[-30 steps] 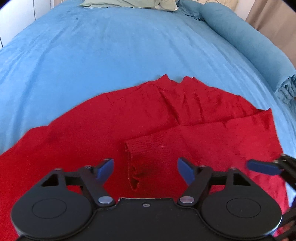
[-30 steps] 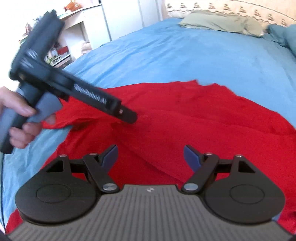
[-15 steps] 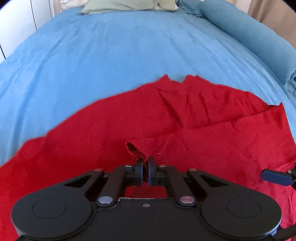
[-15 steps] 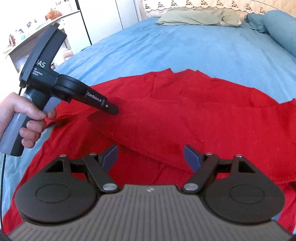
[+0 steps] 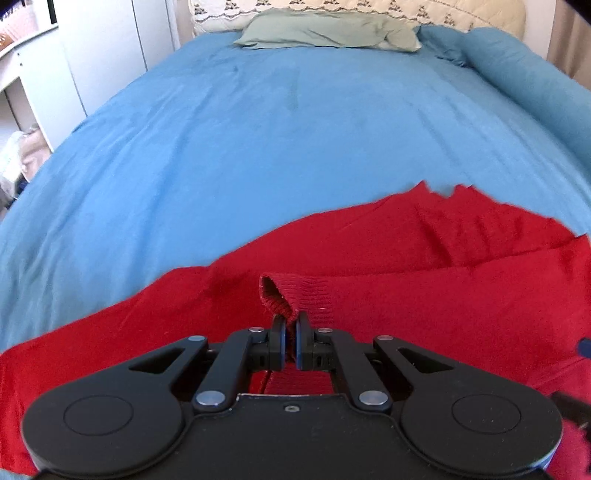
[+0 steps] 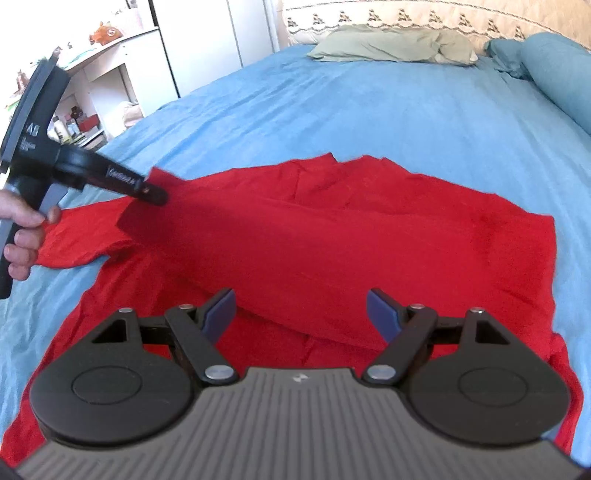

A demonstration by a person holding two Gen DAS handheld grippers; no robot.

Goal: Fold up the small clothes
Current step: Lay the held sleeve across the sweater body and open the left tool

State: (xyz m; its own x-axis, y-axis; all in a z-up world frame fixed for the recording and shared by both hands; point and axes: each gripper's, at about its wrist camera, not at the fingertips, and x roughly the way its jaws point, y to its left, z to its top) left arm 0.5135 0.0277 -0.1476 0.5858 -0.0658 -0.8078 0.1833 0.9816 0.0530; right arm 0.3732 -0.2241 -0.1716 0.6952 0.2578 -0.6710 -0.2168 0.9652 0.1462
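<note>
A red knit sweater (image 5: 424,266) lies spread on the blue bed; it also shows in the right wrist view (image 6: 332,236). One sleeve is folded across the body. My left gripper (image 5: 290,341) is shut on the ribbed sleeve cuff (image 5: 295,295) and holds it lifted above the sweater. In the right wrist view the left gripper (image 6: 155,194) holds the sleeve end (image 6: 147,218) up at the left. My right gripper (image 6: 301,314) is open and empty, hovering over the sweater's near part.
The blue bedspread (image 5: 277,129) stretches far beyond the sweater. A green pillow (image 5: 325,29) lies at the headboard. A rolled blue blanket (image 5: 528,85) runs along the right side. A white desk and shelves (image 6: 103,81) stand left of the bed.
My left gripper closed on the sleeve cuff and has lifted it up and to the left. The right gripper stayed open and drew back a little.
</note>
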